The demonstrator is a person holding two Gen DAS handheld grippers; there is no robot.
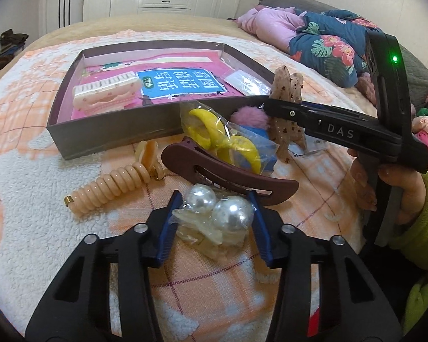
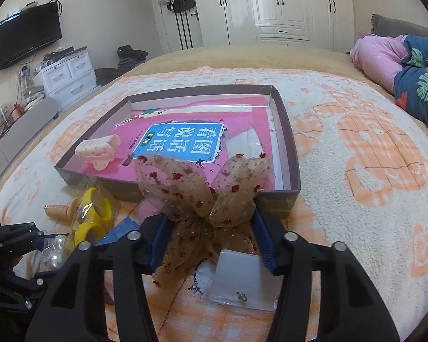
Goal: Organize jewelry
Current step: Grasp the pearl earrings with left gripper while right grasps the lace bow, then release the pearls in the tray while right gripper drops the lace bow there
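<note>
Left gripper [image 1: 214, 213]: blue-padded jaws drawn in on the two large glossy pearl ornaments in a clear wrapper [image 1: 218, 209]; pads look to be touching both sides
Right gripper [image 2: 211, 228]: jaws clamped on the knot of the sheer beige mesh bow with red flecks [image 2: 202, 191]
Just ahead of left jaws: long brown plastic hair claw [image 1: 228, 171], bagged yellow plastic clips [image 1: 222, 139], peach coiled hair tie [image 1: 111, 188] off to the left
Under right jaws: small clear packet with a tiny stud [image 2: 242, 279] on the orange-checked fleece blanket [image 2: 356, 156]
Beyond both: shallow grey cardboard box [image 2: 288, 142] lined by a pink book, holding a cream hair claw [image 2: 100, 148]
Doing it well: lift straight, clear the near wall, release over bare lining; slippery pearls may squirt from a loose pinch
</note>
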